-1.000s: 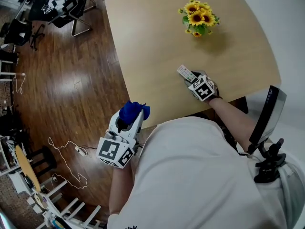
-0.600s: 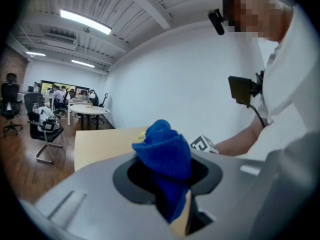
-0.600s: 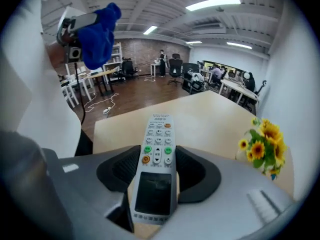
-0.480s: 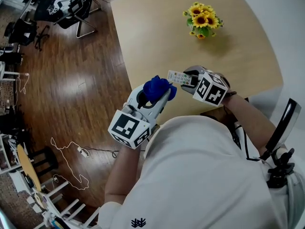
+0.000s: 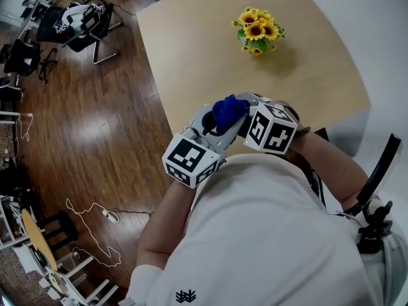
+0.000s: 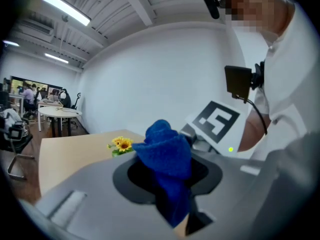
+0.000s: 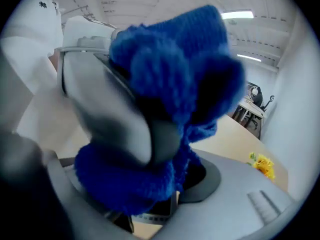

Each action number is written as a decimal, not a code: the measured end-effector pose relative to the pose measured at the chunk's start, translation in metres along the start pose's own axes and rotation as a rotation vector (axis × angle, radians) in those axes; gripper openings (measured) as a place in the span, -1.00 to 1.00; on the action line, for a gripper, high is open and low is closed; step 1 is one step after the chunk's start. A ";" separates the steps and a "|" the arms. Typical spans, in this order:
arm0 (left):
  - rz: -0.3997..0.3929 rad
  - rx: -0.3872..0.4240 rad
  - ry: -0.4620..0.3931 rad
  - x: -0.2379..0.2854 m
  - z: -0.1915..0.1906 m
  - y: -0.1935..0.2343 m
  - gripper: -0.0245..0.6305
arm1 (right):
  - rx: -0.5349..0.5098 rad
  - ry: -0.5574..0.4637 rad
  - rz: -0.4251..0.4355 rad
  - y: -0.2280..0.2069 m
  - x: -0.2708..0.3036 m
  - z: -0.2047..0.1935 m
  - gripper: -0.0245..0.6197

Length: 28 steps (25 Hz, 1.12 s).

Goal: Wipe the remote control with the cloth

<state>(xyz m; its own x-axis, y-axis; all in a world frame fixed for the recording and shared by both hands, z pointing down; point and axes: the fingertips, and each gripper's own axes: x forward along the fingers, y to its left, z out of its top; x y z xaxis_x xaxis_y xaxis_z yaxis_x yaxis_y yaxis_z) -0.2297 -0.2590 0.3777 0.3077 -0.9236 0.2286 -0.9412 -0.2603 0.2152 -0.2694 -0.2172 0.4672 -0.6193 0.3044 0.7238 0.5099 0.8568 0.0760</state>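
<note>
My left gripper (image 5: 231, 111) is shut on a bunched blue cloth (image 5: 227, 109), held above the table's near edge, close to the person's chest. The cloth (image 6: 165, 151) stands up between the grey jaws in the left gripper view. My right gripper (image 5: 250, 110), with its marker cube (image 5: 271, 128), meets it from the right and is shut. The remote control is hidden under the cloth in the head view. In the right gripper view the cloth (image 7: 170, 84) fills the frame, and only a thin pale strip of the remote control (image 7: 151, 217) shows low between the jaws.
A pot of sunflowers (image 5: 256, 30) stands at the far side of the light wooden table (image 5: 191, 37). Chairs with bags (image 5: 83, 14) stand on the dark wood floor at upper left. A white cable (image 5: 95, 225) lies on the floor at lower left.
The right gripper lifted the remote control off the table and rolled toward the left one. The left gripper swung in from the lower left, and the cloth now covers the remote.
</note>
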 end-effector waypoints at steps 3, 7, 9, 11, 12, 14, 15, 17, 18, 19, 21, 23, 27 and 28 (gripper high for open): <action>0.026 0.021 0.024 -0.008 -0.005 0.007 -0.48 | -0.008 0.008 0.004 0.005 -0.003 0.004 -0.24; 0.081 0.028 0.027 -0.027 -0.007 0.024 -0.48 | -0.009 0.024 0.000 0.008 -0.004 0.003 -0.24; 0.113 0.028 0.027 -0.038 -0.010 0.035 -0.48 | -0.004 0.030 0.000 0.008 -0.005 0.002 -0.24; 0.143 0.024 0.026 -0.050 -0.012 0.045 -0.48 | -0.001 0.035 -0.002 0.009 -0.007 0.001 -0.24; 0.159 0.020 0.025 -0.056 -0.014 0.050 -0.48 | 0.002 0.039 -0.003 0.009 -0.007 0.001 -0.24; 0.190 0.012 0.022 -0.068 -0.016 0.061 -0.48 | 0.006 0.050 -0.007 0.007 -0.007 -0.002 -0.24; 0.205 0.009 0.019 -0.074 -0.017 0.066 -0.48 | 0.009 0.055 -0.010 0.007 -0.007 -0.003 -0.24; 0.233 0.002 0.012 -0.087 -0.017 0.073 -0.48 | 0.015 0.068 -0.016 0.009 -0.006 -0.006 -0.24; 0.241 0.000 0.007 -0.094 -0.017 0.073 -0.48 | 0.016 0.075 -0.020 0.012 -0.006 -0.006 -0.24; 0.244 -0.001 0.000 -0.100 -0.016 0.070 -0.48 | 0.018 0.081 -0.024 0.016 -0.006 -0.006 -0.24; 0.229 0.003 -0.021 -0.105 -0.008 0.062 -0.48 | 0.019 0.088 -0.030 0.020 -0.004 -0.003 -0.24; 0.194 0.005 -0.038 -0.099 0.004 0.049 -0.48 | 0.017 0.085 -0.030 0.021 -0.001 0.000 -0.24; 0.067 -0.019 -0.064 -0.080 0.018 0.012 -0.48 | 0.008 0.069 -0.030 0.031 0.005 0.018 -0.24; 0.031 -0.026 -0.072 -0.074 0.017 0.006 -0.48 | 0.005 0.064 -0.030 0.032 0.007 0.026 -0.24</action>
<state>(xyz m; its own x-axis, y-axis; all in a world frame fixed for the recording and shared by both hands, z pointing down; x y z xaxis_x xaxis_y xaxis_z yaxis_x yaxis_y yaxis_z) -0.2603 -0.1970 0.3456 0.2672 -0.9491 0.1666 -0.9458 -0.2251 0.2343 -0.2726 -0.1771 0.4569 -0.5949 0.2512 0.7636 0.4885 0.8674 0.0952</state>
